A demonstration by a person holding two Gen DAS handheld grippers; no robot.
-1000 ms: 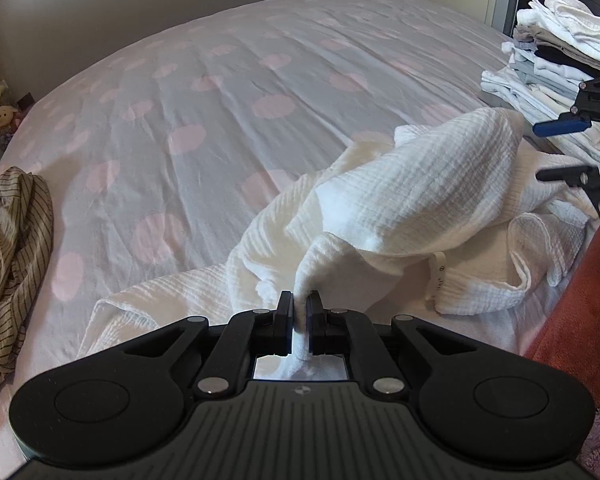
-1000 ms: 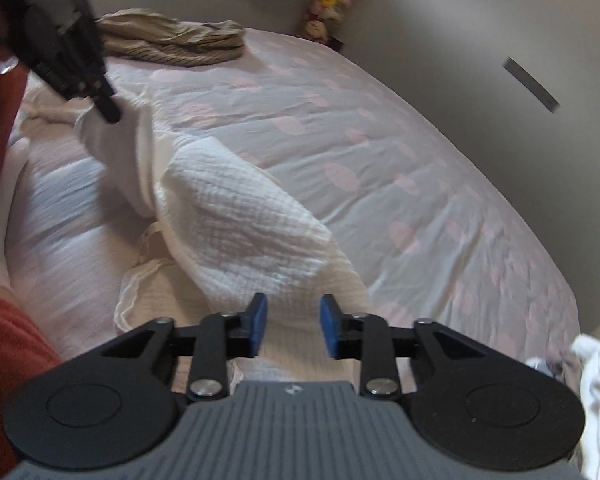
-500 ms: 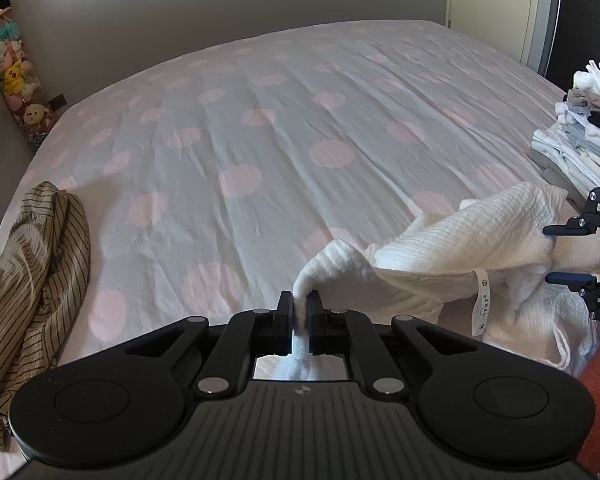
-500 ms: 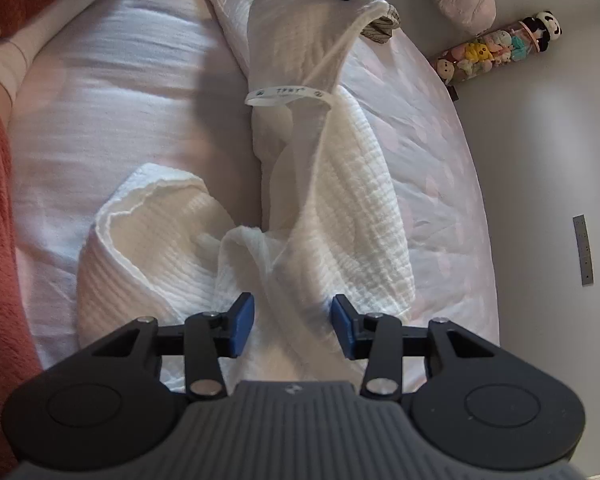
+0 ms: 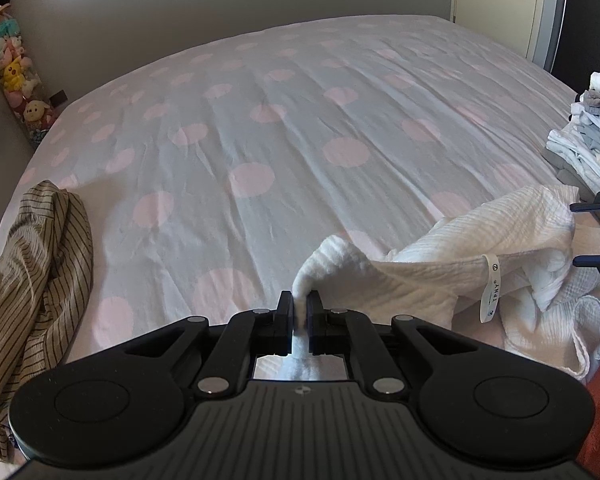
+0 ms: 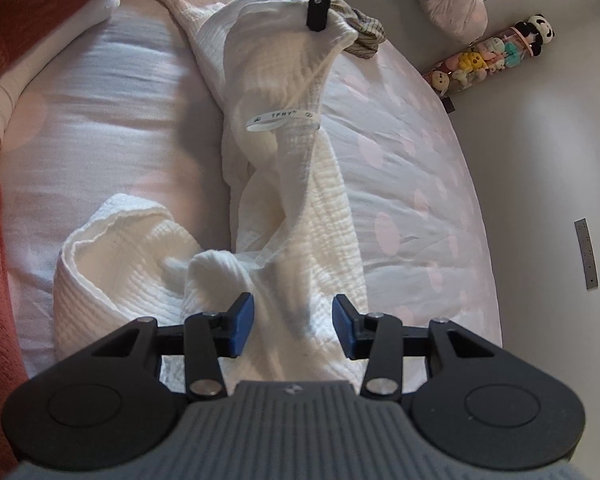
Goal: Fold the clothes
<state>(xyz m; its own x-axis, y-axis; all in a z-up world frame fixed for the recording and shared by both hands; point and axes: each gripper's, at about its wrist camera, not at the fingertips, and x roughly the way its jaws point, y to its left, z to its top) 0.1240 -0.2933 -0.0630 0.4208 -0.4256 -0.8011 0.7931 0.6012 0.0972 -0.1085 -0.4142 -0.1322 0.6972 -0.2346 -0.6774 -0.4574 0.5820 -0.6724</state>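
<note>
The left gripper (image 5: 299, 312) is clenched on a corner of the white garment (image 5: 452, 256), which trails twisted toward three o'clock over the bed (image 5: 260, 128). The right gripper (image 6: 293, 320) gapes around a bunched fold – closing there could grab several layers and lock in the twist.

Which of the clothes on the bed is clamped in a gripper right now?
The white crinkled garment, pinched by the shut left gripper. The striped brown garment lies loose, and the folded stack sits untouched.

striped garment (image 5: 32, 280) cropped, clothes stack (image 5: 588, 140) cropped
</note>
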